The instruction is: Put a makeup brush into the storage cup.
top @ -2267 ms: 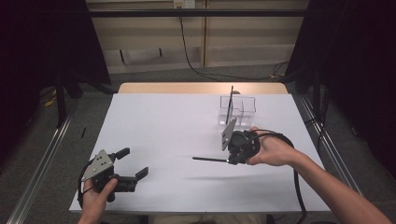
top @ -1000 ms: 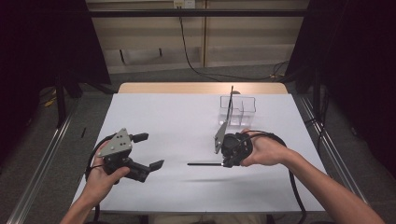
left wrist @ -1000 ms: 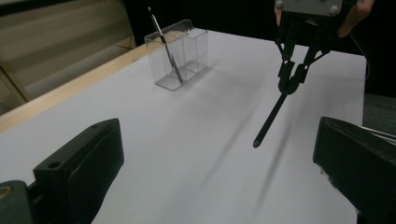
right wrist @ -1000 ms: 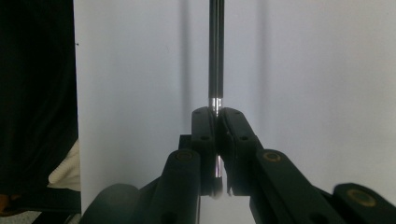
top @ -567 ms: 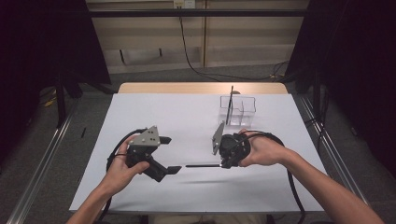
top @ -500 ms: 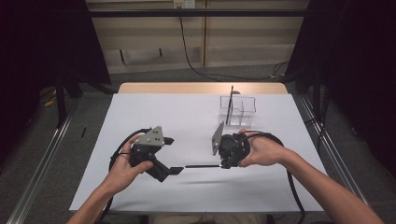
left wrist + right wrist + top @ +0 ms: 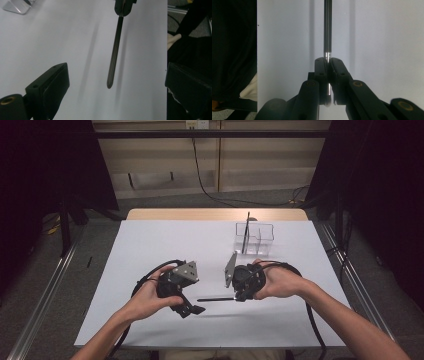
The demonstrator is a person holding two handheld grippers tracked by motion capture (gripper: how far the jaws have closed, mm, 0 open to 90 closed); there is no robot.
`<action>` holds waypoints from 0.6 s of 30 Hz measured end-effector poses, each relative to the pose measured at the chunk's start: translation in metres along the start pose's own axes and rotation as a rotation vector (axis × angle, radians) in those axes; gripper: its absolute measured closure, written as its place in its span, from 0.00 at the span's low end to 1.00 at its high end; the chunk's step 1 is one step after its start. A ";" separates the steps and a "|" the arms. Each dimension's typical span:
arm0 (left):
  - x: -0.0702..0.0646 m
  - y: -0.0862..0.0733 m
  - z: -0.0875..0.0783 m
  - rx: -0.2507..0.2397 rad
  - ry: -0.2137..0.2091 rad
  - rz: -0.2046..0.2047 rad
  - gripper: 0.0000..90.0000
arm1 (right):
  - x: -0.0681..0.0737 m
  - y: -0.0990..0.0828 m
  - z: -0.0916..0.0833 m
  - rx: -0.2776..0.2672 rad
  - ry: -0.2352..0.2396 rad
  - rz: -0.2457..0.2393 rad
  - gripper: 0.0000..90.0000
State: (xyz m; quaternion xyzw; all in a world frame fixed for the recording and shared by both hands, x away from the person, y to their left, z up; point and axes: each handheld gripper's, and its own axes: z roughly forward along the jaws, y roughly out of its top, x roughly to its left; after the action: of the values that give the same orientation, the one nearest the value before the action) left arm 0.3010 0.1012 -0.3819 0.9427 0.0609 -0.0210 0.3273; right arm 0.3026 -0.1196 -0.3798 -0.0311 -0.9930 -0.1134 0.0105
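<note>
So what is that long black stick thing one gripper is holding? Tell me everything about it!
The thin black stick is straight, with fine grooves running along it and a blunt free tip. Near its held end it looks shiny and silvery, like metal. The right gripper is shut on that end and holds it level above the white table, where it casts a shadow. Its tip points at the left gripper, whose jaws stand open on either side of it without touching. What it is exactly I cannot tell.
</note>
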 end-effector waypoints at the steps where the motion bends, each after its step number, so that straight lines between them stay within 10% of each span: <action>1: 0.000 0.001 0.002 0.006 0.003 -0.003 0.06 | 0.000 0.000 0.000 -0.005 0.002 0.000 0.93; 7: -0.002 0.004 0.010 0.064 0.001 0.016 0.09 | 0.000 0.000 -0.001 -0.005 -0.001 -0.009 0.93; 18: 0.002 0.004 0.019 0.126 -0.004 0.022 0.48 | 0.002 0.003 0.002 -0.002 0.000 -0.013 0.93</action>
State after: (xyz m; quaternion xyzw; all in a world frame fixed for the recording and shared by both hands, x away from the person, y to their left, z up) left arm 0.3032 0.0869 -0.3943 0.9620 0.0483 -0.0229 0.2678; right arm 0.3012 -0.1164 -0.3808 -0.0247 -0.9930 -0.1147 0.0099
